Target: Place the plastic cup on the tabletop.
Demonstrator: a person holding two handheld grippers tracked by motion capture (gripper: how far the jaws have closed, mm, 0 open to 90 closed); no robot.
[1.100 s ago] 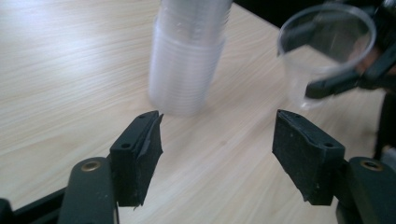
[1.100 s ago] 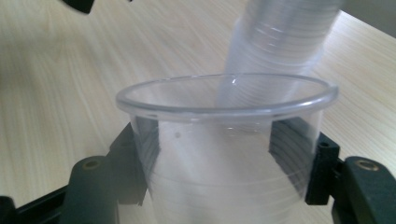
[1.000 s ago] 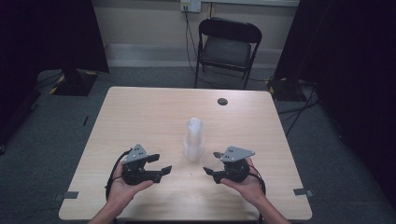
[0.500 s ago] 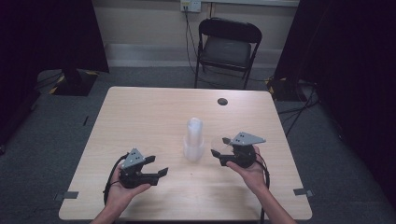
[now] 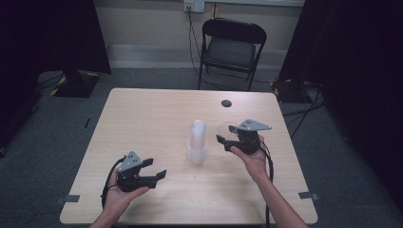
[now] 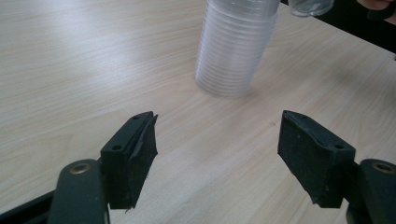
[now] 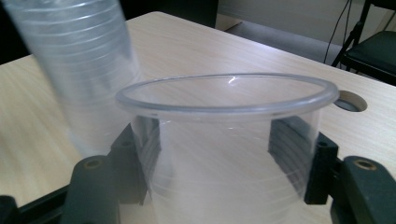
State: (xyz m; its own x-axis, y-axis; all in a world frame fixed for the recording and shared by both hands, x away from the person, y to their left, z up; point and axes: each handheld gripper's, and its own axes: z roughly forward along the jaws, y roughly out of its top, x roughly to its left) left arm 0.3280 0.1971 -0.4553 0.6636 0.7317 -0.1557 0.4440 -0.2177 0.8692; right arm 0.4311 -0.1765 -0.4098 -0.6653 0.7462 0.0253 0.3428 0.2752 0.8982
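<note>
The tall stack of clear cups (image 5: 197, 142) on the bench (image 5: 142, 123) stands just beside the right tool (image 5: 227, 140), so a sideways swing could, I judge, tip it over. That right tool grips a single clear cup (image 7: 224, 140), its jaws pressed on the thin wall, where too hard a squeeze may buckle it. The left tool (image 6: 217, 149) hangs wide and empty, the stack ahead of it.

High view overhead; gripper views close, sharing cup stack (image 6: 236, 46).
</note>
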